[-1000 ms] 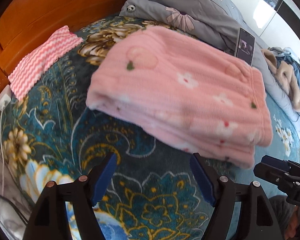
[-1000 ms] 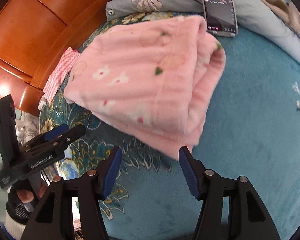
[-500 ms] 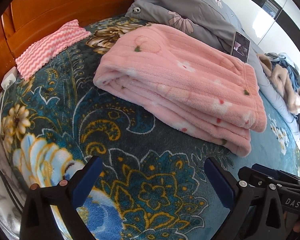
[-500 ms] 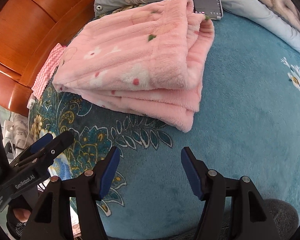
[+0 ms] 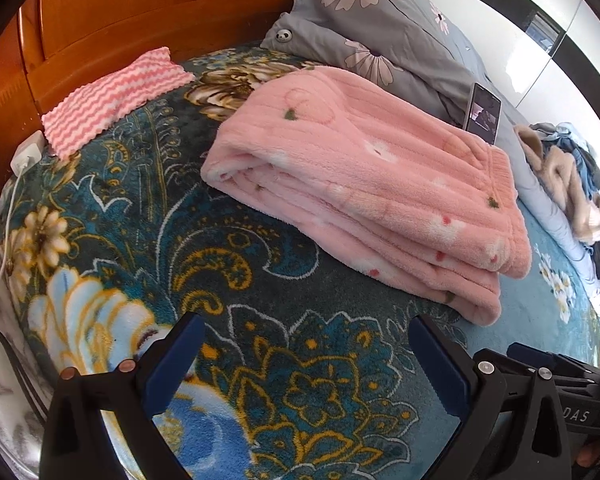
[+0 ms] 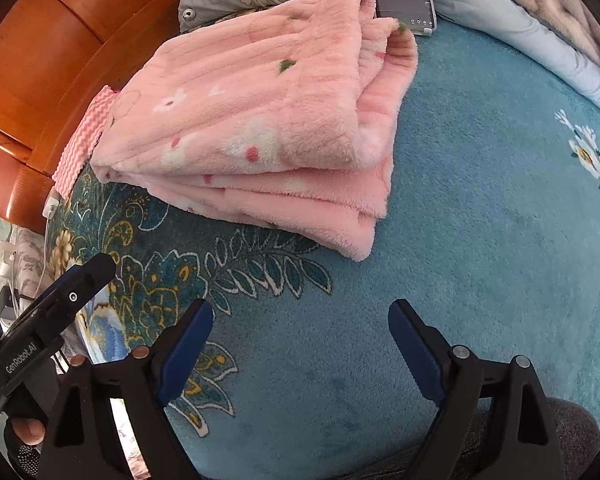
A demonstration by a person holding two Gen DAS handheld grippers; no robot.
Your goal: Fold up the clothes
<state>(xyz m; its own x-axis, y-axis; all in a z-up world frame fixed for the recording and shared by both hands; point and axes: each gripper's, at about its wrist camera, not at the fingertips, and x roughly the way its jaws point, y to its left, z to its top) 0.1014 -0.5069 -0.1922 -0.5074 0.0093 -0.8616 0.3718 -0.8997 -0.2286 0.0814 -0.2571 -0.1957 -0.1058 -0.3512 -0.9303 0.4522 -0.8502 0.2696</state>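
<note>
A pink fleece garment [image 5: 364,184] with small flowers lies folded in several layers on the teal floral blanket [image 5: 260,360]. It also shows in the right wrist view [image 6: 252,132]. My left gripper [image 5: 306,356] is open and empty, a short way in front of the garment's near edge. My right gripper [image 6: 300,344] is open and empty, also in front of the folded stack and apart from it. The left gripper's body [image 6: 48,320] shows at the left of the right wrist view.
A pink-and-white zigzag cloth [image 5: 112,96] lies by the wooden headboard [image 5: 100,20]. A grey flowered pillow [image 5: 380,24] and a phone [image 5: 482,118] sit behind the garment. A pile of clothes [image 5: 568,176] lies at the far right. A white charger and cable [image 5: 24,160] are at the left.
Both grippers have pulled back and lower, away from the folded garment, and the left jaws have opened wider. The garment now lies settled and still.
</note>
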